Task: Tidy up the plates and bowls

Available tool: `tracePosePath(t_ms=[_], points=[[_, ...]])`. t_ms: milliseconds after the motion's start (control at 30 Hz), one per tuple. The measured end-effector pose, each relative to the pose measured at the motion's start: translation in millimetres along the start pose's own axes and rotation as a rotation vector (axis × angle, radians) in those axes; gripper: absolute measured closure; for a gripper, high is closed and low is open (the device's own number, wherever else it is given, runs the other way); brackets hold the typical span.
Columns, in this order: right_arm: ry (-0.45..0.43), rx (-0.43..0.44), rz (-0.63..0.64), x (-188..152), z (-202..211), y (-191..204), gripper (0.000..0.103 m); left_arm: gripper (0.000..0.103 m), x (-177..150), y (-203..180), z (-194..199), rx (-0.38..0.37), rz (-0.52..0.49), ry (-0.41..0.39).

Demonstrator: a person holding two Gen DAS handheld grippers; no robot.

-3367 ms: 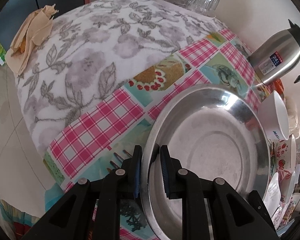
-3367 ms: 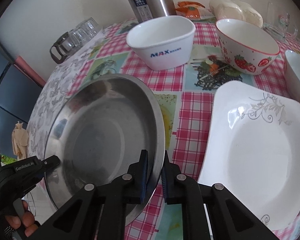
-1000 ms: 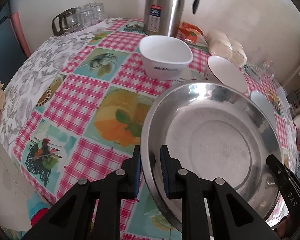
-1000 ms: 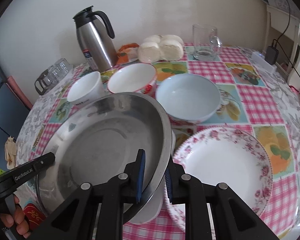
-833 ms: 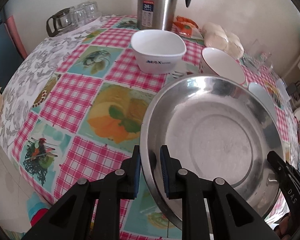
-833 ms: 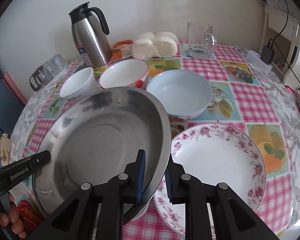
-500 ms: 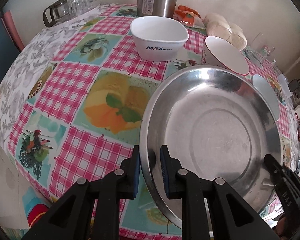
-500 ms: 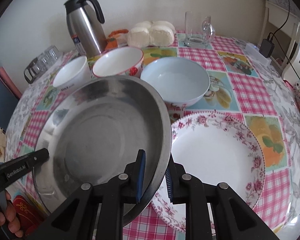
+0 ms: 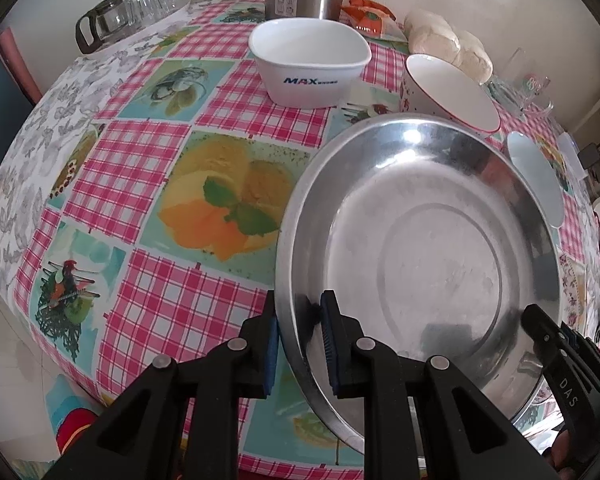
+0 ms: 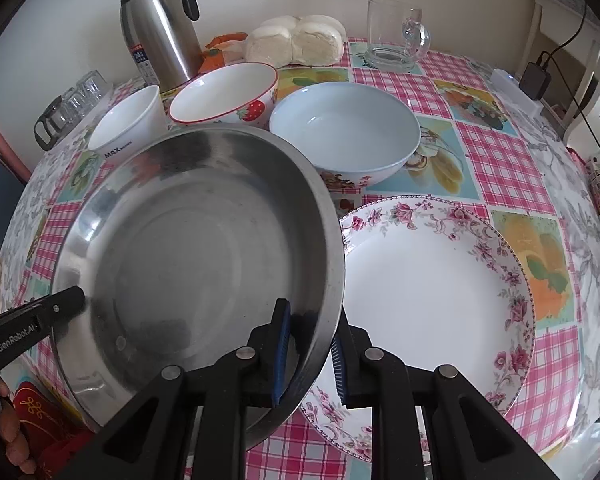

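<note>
A large steel plate [image 9: 428,248] [image 10: 196,248] is held above the table by both grippers. My left gripper [image 9: 298,340] is shut on its left rim; it also shows in the right wrist view [image 10: 66,304]. My right gripper [image 10: 310,354] is shut on its right rim; it also shows in the left wrist view [image 9: 540,326]. A floral-rimmed white plate [image 10: 436,296] lies just right of the steel plate, partly under its edge. Behind stand a pale blue bowl [image 10: 346,130], a strawberry bowl [image 10: 224,94] and a white square MAX bowl [image 9: 310,60] [image 10: 128,122].
A steel thermos jug [image 10: 158,28], glass tumblers with a jug [image 9: 128,12], white buns [image 10: 296,44] and a glass mug [image 10: 396,36] stand along the back. A charger and cable [image 10: 536,76] lie far right. The checked tablecloth [image 9: 148,168] drops off at the left edge.
Both grippers have carried the steel plate rightward over the table and lower, from the left end to beside the floral plate. A square white plate seen earlier is out of view.
</note>
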State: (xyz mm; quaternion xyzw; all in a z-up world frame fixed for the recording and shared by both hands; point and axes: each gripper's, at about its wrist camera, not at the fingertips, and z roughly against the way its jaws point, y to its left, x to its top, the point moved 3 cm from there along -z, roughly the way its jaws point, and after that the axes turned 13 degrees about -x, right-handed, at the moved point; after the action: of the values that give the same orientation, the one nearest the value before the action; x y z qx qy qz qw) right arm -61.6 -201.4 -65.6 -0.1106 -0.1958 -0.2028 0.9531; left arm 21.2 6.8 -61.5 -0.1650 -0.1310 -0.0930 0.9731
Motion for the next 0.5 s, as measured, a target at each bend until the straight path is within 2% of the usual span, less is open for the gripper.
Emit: tracePosePath(t_ms=[267, 333, 467, 500], points=[[0.003, -0.007, -0.026, 1.6, -1.1, -6.2, 0.075, 0.082, -0.2, 1.4, -1.6, -0.002, 0.001, 0.002], [-0.003, -0.008, -0.038, 2.5, 0.3, -8.5, 0.069, 0.081, -0.3, 1.5, -1.3, -0.003, 0.002, -0.003], [-0.029, -0.006, -0.059, 5.7, 5.4, -11.4, 0.065, 0.060, 0.4, -0.8, 6.4, -0.005, -0.011, -0.040], [-0.038, -0.005, -0.066, 6.7, 7.0, -12.1, 0.064, 0.059, 0.6, -2.1, 8.8, -0.006, -0.018, -0.052]])
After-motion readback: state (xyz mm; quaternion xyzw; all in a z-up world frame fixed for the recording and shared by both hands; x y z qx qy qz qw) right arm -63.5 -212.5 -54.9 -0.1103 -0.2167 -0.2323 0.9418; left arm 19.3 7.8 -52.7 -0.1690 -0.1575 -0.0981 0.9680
